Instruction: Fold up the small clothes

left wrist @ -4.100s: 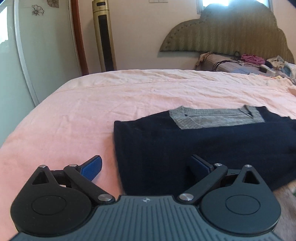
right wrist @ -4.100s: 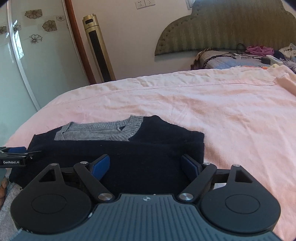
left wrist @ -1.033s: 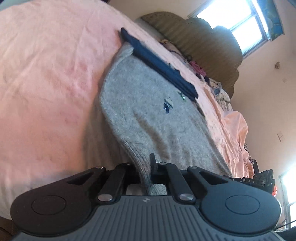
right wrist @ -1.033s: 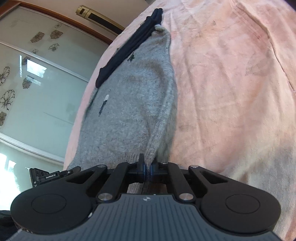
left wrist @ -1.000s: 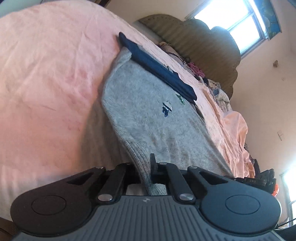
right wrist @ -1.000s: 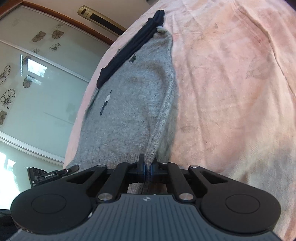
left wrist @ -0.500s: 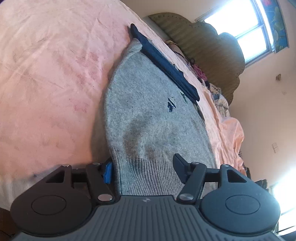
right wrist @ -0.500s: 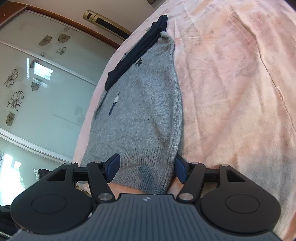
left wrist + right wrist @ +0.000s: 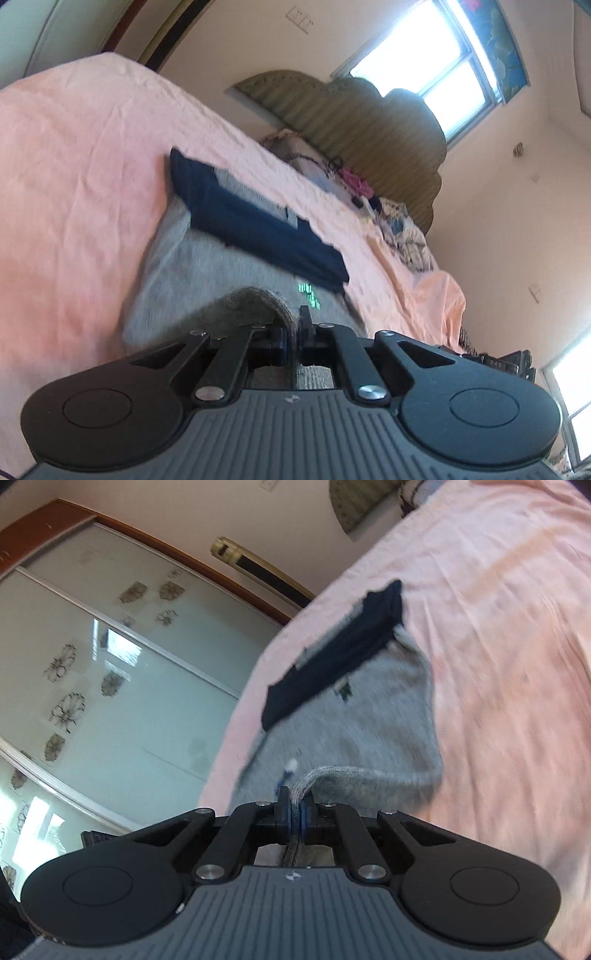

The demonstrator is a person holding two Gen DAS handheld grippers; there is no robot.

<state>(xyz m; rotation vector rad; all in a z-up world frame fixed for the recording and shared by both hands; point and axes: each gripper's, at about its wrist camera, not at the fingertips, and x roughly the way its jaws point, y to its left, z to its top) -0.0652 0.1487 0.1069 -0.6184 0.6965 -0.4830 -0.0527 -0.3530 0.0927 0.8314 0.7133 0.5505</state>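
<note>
A small grey knitted sweater [image 9: 207, 266] [image 9: 369, 723] lies on the pink bed sheet [image 9: 74, 166] [image 9: 509, 664], with its navy sleeves [image 9: 258, 229] [image 9: 340, 653] folded across the far end. My left gripper [image 9: 293, 332] is shut on the ribbed hem at one near corner, which curls up above the sheet. At the other near corner my right gripper [image 9: 295, 812] is shut on the hem too, and the knit edge arcs up out of its jaws. Both views are tilted and blurred.
A padded headboard [image 9: 369, 122] with a heap of clothes [image 9: 399, 221] in front of it stands at the bed's far end, under a bright window [image 9: 436, 66]. Glass wardrobe doors with flower prints [image 9: 110, 686] and a tall tower fan [image 9: 266, 572] stand beside the bed.
Half a second ago both grippers stood open around the hem. Both have since shut on it again and lifted it, so the near edge curls up and the cameras see more of the room.
</note>
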